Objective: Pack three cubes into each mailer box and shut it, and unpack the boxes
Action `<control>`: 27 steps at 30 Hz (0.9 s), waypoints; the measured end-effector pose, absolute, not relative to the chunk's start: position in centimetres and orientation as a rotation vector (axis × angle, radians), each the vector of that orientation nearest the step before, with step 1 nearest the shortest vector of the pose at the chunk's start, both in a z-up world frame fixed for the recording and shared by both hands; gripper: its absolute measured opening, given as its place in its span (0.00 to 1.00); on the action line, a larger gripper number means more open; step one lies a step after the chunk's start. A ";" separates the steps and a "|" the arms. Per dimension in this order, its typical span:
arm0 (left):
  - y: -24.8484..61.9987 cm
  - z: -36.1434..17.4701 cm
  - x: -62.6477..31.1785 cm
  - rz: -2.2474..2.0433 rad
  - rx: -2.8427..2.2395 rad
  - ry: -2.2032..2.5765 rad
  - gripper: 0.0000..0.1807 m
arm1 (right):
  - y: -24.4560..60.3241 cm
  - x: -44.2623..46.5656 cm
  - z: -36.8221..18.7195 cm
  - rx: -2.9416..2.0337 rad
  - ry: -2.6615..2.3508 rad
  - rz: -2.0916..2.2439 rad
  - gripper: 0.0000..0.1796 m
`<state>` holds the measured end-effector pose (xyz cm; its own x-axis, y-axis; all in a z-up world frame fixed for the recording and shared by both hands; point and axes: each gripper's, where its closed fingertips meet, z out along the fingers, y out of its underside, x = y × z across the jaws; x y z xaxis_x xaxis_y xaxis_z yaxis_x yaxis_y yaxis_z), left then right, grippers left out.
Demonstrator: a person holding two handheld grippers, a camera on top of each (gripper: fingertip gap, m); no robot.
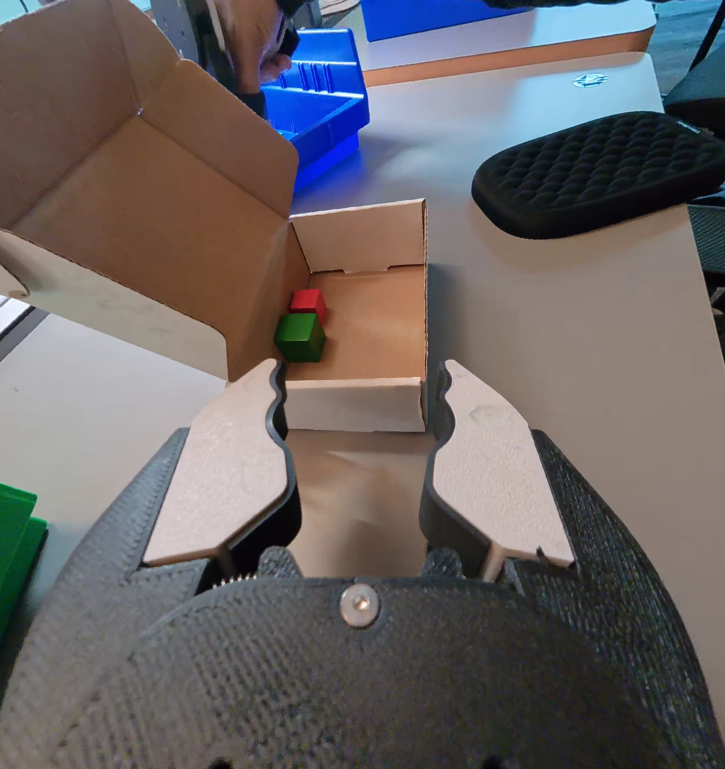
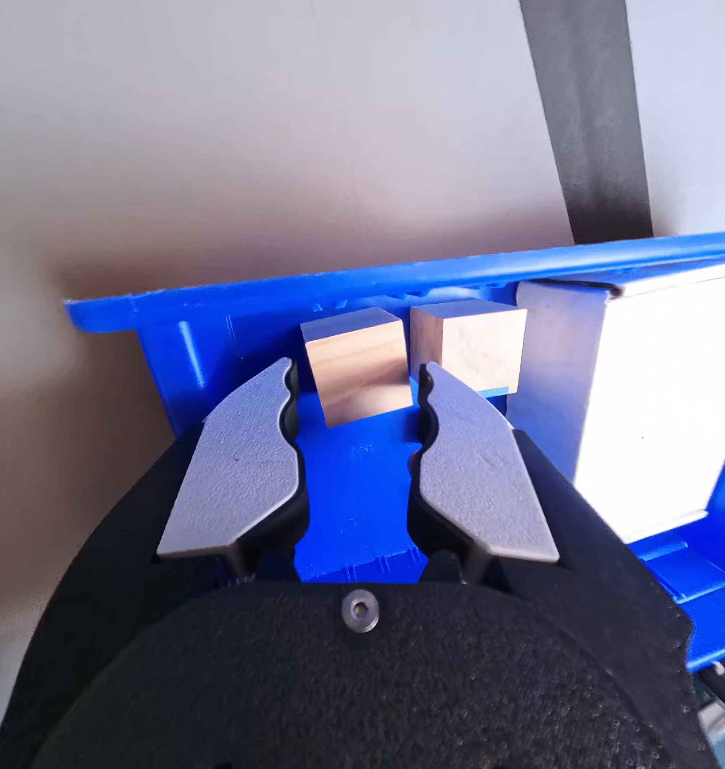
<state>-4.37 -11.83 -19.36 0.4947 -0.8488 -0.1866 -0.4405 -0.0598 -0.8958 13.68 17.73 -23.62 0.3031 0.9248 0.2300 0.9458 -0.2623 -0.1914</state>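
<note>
Pale grey counter (image 1: 560, 353) runs under both grippers. Nearest, the left gripper (image 1: 358, 370) hovers with fingers apart and empty, the open mailer box (image 1: 354, 401) just beyond the tips. Inside it, toward the left finger, a green cube (image 1: 300, 337) sits with a red cube (image 1: 308, 301) touching behind; a third is wanting, I'd say. Over at the blue bin (image 2: 352, 478), the right gripper (image 2: 358, 376) has its fingers spread, bracketing a plain wooden cube (image 2: 358, 374), a second cube (image 2: 469, 345) beyond the right finger. Wood like that looks light, rigid and a touch slick; flat opposite faces are the place to pinch.
</note>
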 end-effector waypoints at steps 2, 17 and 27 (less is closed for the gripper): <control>-11.8 -19.4 -4.4 -0.485 -1.686 1.111 0.38 | 17.6 13.5 -22.6 -2.247 -1.670 -0.090 0.32; -11.7 -19.2 -4.4 -0.476 -1.683 1.105 0.38 | -7.4 5.5 -17.5 -1.571 -2.186 0.197 0.23; -11.8 -18.7 -4.8 -0.457 -1.667 1.095 0.38 | -9.6 1.9 -22.9 -1.384 -2.346 0.005 0.05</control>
<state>-4.77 -11.75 -18.73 0.5100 -0.8341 -0.2102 -0.4369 -0.0407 -0.8986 1.94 -9.65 -22.92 -0.4202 0.8381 0.3479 0.8368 0.5062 -0.2088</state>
